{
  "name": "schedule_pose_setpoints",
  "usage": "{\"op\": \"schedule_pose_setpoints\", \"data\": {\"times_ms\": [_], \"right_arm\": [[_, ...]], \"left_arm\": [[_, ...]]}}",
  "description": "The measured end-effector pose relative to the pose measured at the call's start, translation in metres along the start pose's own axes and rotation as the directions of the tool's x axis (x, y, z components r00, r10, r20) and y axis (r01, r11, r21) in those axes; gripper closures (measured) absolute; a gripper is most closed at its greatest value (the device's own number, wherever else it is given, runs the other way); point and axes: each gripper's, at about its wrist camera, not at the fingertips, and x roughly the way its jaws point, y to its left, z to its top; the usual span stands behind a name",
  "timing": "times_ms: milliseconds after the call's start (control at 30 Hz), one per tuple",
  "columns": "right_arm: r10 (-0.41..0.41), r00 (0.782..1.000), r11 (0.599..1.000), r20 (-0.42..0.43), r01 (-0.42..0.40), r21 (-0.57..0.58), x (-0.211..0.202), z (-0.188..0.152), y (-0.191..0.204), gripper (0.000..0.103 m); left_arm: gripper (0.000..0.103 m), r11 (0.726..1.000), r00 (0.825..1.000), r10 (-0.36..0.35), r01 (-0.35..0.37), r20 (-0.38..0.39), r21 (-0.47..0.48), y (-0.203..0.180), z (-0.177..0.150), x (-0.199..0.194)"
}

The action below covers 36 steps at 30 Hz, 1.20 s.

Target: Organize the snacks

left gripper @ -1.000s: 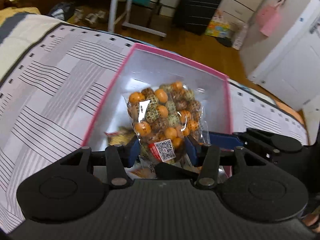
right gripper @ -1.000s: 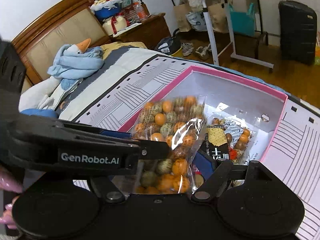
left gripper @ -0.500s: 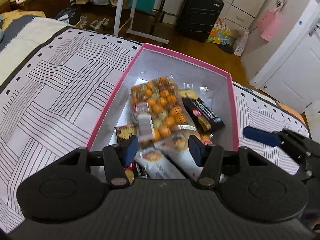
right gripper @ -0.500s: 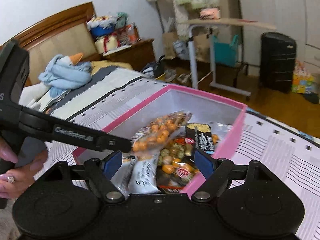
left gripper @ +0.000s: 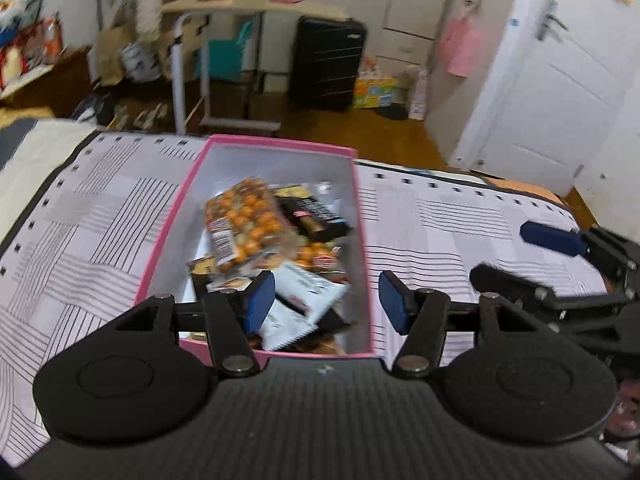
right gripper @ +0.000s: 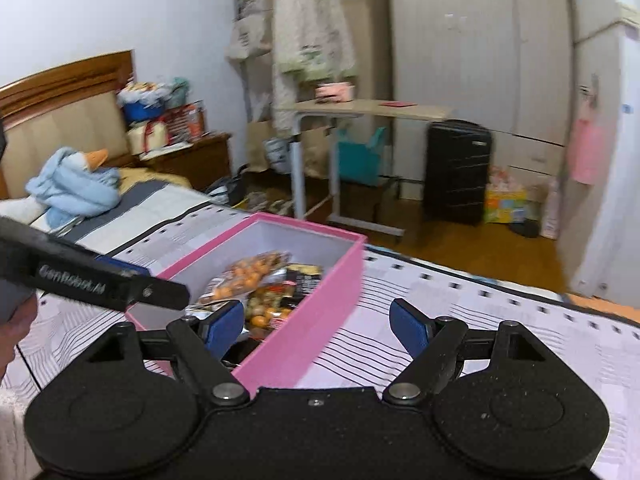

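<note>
A pink box (left gripper: pixel 280 145) with a pale inside sits on the striped bed cover and holds several snack packets. On top lies a clear bag of orange and speckled balls (left gripper: pixel 244 220), beside a black bar packet (left gripper: pixel 312 216) and white packets (left gripper: pixel 304 300). My left gripper (left gripper: pixel 326 300) hovers above the box's near end, its jaws opening with nothing between them. My right gripper (right gripper: pixel 316 326) stands open and empty beside the box's (right gripper: pixel 320 312) right wall. The bag (right gripper: pixel 248 276) shows inside the box in this view too, and the left gripper's arm (right gripper: pixel 92 286) crosses the left edge.
The striped bed cover (left gripper: pixel 440 232) spreads to either side of the box. A blue plush bundle (right gripper: pixel 76 188) lies by the wooden headboard. Beyond the bed stand a rolling table (right gripper: pixel 360 110), a black suitcase (right gripper: pixel 456 176) and a white door (left gripper: pixel 560 92).
The left gripper let go of the bag of orange balls, which now lies in the box. Both grippers drew back and up from the box, and the right one swung right.
</note>
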Motion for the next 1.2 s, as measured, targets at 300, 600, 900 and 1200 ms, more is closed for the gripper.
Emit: {"op": "schedule_pose_setpoints", "data": {"times_ms": [300,600,900,1200], "right_arm": [[-0.158,0.987,0.979,-0.002,0.157,0.127,-0.063,-0.017,-0.019,0.019],[-0.213,0.977,0.967,-0.029,0.215,0.139,-0.093,-0.043,-0.016,0.016],[-0.229,0.973,0.962,-0.028,0.23,0.143,-0.103,-0.056,-0.008,0.009],[-0.279,0.957,0.955,-0.083,0.285,0.078,-0.106,-0.059,0.005,0.0]], "left_arm": [[0.033,0.998,0.996,-0.061,0.059,0.063,0.039,-0.035,-0.025,-0.038],[0.022,0.994,0.996,-0.079,0.074,0.049,0.085,-0.051,-0.054,-0.048],[0.015,0.991,0.993,-0.087,0.079,0.073,0.112,-0.057,-0.069,-0.06],[0.0,0.99,0.991,-0.062,0.046,0.118,0.13,-0.065,-0.076,-0.069]]}}
